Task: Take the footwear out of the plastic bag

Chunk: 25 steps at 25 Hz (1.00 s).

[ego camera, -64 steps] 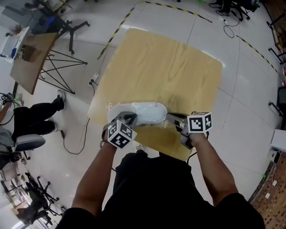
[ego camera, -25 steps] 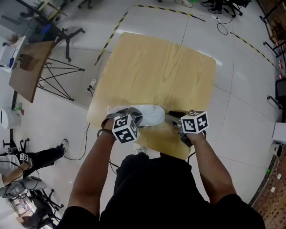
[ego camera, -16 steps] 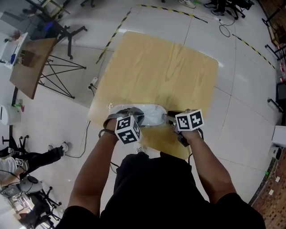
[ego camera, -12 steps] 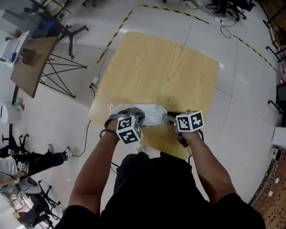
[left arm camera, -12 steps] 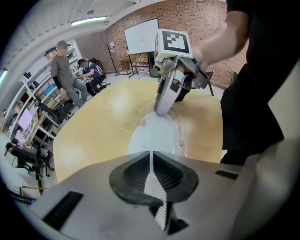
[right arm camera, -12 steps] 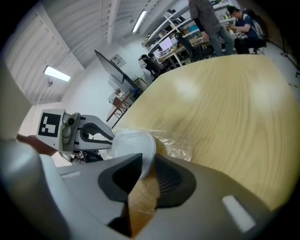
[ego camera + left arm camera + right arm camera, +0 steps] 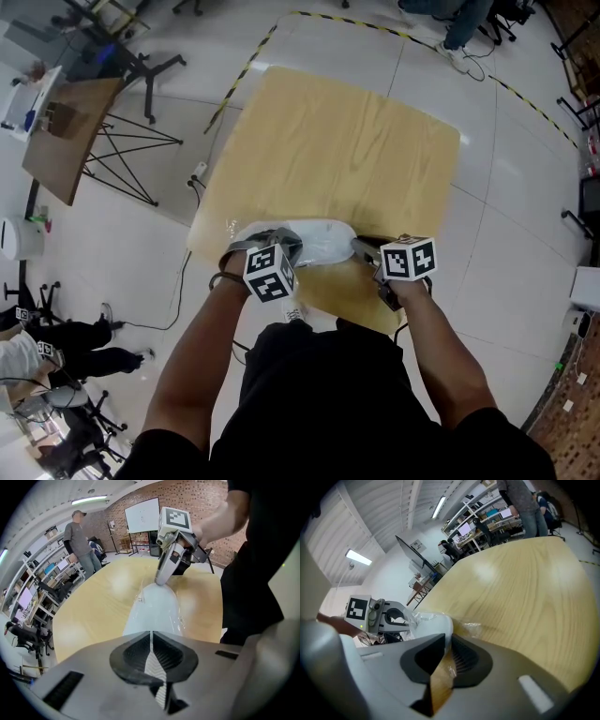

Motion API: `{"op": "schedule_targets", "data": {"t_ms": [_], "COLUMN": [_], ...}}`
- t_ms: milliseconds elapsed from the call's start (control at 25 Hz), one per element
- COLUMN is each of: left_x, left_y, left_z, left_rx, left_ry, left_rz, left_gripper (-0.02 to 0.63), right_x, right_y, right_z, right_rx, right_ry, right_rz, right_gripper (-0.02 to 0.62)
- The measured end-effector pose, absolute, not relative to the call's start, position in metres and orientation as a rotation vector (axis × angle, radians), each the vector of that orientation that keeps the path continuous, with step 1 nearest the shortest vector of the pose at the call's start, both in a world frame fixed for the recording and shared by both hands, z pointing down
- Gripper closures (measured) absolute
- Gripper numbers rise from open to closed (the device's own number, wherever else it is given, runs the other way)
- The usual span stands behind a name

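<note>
The wooden table (image 7: 356,141) fills most of the head view, and on its near edge lies a white shoe (image 7: 323,239), lengthwise from left to right and wrapped in a clear plastic bag (image 7: 239,230). The left gripper (image 7: 151,637) sits at the shoe's left end, its jaws pressed together on the bag's film. The right gripper (image 7: 447,638) is at the shoe's right end, its jaws closing with crinkled plastic of the bag pinched between them, just above the tabletop.
</note>
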<state>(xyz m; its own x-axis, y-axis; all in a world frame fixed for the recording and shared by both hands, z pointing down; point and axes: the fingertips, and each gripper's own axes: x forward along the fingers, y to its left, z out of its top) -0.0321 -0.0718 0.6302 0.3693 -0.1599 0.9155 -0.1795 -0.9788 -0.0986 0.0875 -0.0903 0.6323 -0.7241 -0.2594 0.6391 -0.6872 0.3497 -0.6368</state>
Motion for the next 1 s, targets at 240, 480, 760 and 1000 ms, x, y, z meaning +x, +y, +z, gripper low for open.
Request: {"op": "schedule_targets", "data": {"t_ms": [240,480,760,1000], "left_x": [-0.035,-0.039,-0.04,-0.039], "left_y": [-0.072,-0.069,-0.073,-0.077], "left_z": [0.632,0.632,0.628,0.629], "left_rx": [2.585,2.578,2.576,2.57], "left_ry": [-0.328,-0.349,-0.387,-0.418], "left_rz": [1.741,1.725,1.714,1.708], "left_gripper": [0.583,0.583,0.58,0.558], "right_x": [0.1,0.103,0.105,0.117], "right_y": [-0.093,-0.093,-0.096,-0.098], "right_z": [0.631,0.628,0.615,0.618], "right_rx": [0.861,0.866,0.877,0.92], "right_ry": [-2.191,-2.199,-2.222,-2.201], "right_rz": [1.342,1.34,1.347,1.357], "right_gripper": [0.554,0.557,0.56,0.561]}}
